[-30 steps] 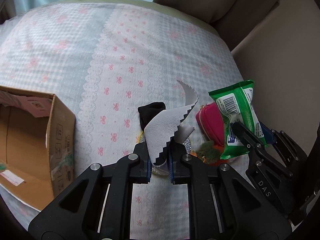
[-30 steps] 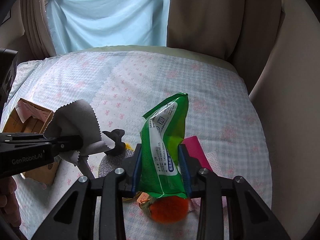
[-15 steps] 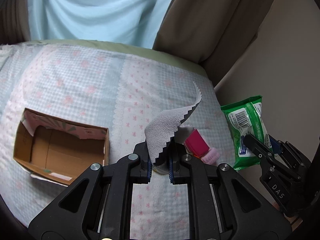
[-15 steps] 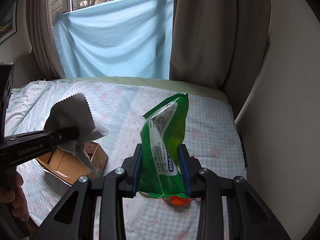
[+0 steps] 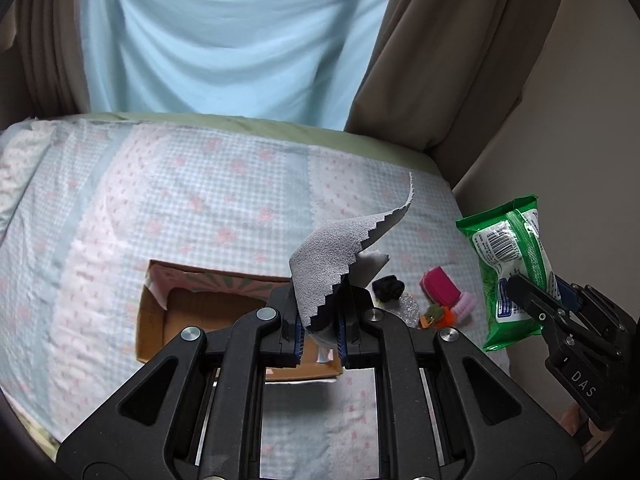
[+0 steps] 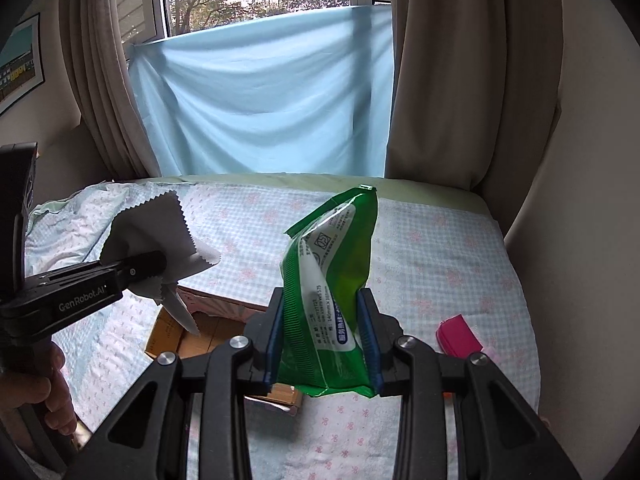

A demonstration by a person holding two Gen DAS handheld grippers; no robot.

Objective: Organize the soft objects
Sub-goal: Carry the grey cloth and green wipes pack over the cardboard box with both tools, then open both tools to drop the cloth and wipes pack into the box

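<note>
My left gripper (image 5: 318,328) is shut on a grey zigzag-edged cloth (image 5: 332,256) and holds it in the air above the open cardboard box (image 5: 208,316). The cloth (image 6: 152,232) and left gripper (image 6: 152,264) also show at the left of the right wrist view. My right gripper (image 6: 323,336) is shut on a green wet-wipes pack (image 6: 332,280), held upright above the bed; the pack also shows in the left wrist view (image 5: 512,272). The box (image 6: 208,328) lies partly below it.
On the bed's checked cover (image 5: 200,208) lie a pink pouch (image 5: 440,286), a black soft item (image 5: 386,288), a silvery item (image 5: 408,308) and an orange-green toy (image 5: 438,316). The pouch also shows in the right wrist view (image 6: 458,336). A curtain (image 6: 448,80) and wall (image 6: 580,200) close off the right side.
Both grippers have risen well above the bed with their loads. The left gripper now hangs over the box, which has come to the middle of its view.
</note>
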